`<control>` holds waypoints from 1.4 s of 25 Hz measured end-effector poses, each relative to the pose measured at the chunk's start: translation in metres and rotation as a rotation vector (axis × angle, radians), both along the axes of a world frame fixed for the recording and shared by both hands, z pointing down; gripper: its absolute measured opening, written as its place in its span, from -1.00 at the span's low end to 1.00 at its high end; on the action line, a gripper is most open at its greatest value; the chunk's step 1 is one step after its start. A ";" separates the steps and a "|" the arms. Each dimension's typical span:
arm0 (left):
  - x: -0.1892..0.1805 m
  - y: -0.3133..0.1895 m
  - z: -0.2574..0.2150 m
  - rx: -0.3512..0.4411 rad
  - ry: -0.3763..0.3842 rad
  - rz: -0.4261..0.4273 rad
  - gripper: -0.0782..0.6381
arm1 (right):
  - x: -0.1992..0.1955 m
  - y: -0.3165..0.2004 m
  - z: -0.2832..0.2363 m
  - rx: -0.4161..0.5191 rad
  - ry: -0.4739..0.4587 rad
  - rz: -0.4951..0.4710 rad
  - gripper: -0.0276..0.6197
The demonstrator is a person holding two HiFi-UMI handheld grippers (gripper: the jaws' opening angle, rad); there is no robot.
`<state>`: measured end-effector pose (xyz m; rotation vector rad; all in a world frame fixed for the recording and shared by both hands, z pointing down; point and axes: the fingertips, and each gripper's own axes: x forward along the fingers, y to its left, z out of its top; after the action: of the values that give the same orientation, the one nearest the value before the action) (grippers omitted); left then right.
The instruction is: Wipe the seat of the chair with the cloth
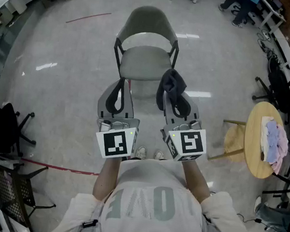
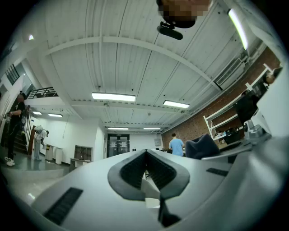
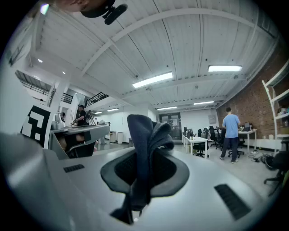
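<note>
Your right gripper [image 1: 173, 96] is pinching the cloth [image 1: 172, 84] (dark, bunched up). In the right gripper view the pads [image 3: 170, 170] clamp its lower part, and the rest stands up past the tips in a folded lump. In the head view that lump sits over the near right corner of the seat [image 1: 143, 62] of the chair [image 1: 144, 21]. I can't tell if it touches the seat.

Your left gripper [image 1: 120, 88] is pressed together with nothing in it (the left gripper view shows its pads meeting at the tips). Its tips are at the near left corner of the seat.

Both grippers are side by side, near each other, pointing away from you at the chair. The chair stands on the grey floor [image 1: 61, 78], with its backrest on the far side from you.

Off to your right, well apart from the chair, is a round wooden table [image 1: 253, 163]. It has a pile of folded pale fabric [image 1: 275, 139] on it. A person in a blue shirt [image 3: 231, 128] stands far back in the right gripper view.
</note>
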<state>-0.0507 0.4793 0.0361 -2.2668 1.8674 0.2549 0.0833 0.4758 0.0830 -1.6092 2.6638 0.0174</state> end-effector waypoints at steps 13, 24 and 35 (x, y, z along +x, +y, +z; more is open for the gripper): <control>-0.058 -0.007 0.008 0.001 -0.012 -0.010 -0.74 | -0.023 -0.006 0.006 0.004 0.004 0.040 -0.73; -0.089 -0.054 0.034 -0.039 0.026 0.008 -0.74 | -0.032 -0.041 0.022 0.016 0.174 0.113 -0.73; -0.068 -0.173 0.059 -0.068 0.019 -0.012 -0.74 | -0.016 -0.167 0.056 -0.026 0.140 0.037 -0.73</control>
<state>-0.1184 0.3060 0.0955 -2.3045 1.9267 0.2148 0.0670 0.3087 0.1391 -1.7264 2.7460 0.1002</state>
